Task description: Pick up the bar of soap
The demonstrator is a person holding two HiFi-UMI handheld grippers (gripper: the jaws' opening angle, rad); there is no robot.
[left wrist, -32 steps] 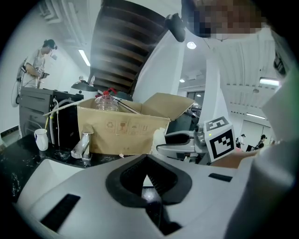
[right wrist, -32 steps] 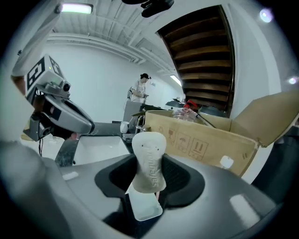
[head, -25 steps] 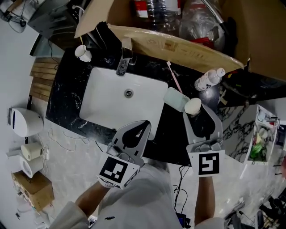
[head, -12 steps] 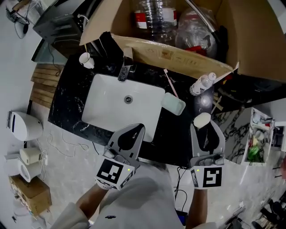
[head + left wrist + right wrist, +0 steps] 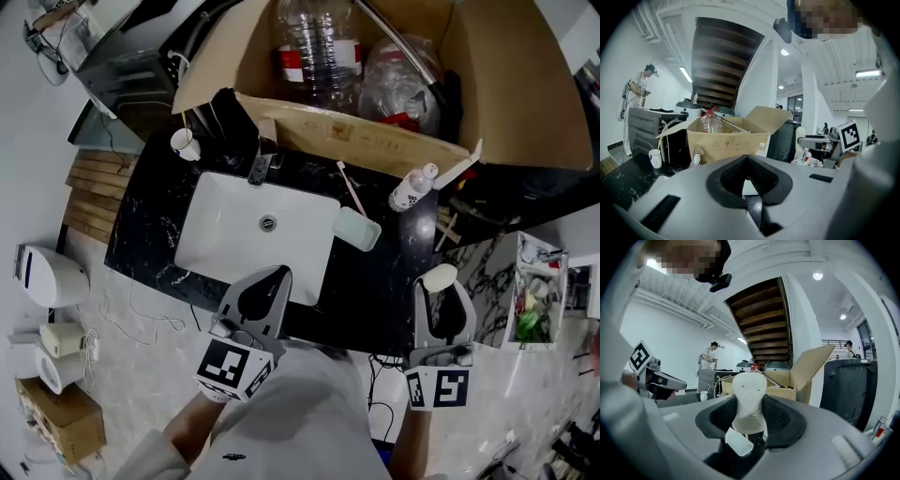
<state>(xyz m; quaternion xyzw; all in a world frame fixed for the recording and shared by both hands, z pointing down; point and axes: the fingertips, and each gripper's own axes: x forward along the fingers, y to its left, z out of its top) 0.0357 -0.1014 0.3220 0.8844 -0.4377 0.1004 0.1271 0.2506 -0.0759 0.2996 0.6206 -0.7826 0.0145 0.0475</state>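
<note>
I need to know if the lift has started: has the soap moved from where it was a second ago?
Yes. The soap, in the jaws of the right gripper, has come away from the dish, toward the person.

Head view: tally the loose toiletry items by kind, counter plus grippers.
White cup: 1
Pink toothbrush: 1
Pale green soap dish: 1
Small white bottle lying on its side: 1
Off-white bar of soap, held in the right gripper: 1
Total: 5
</note>
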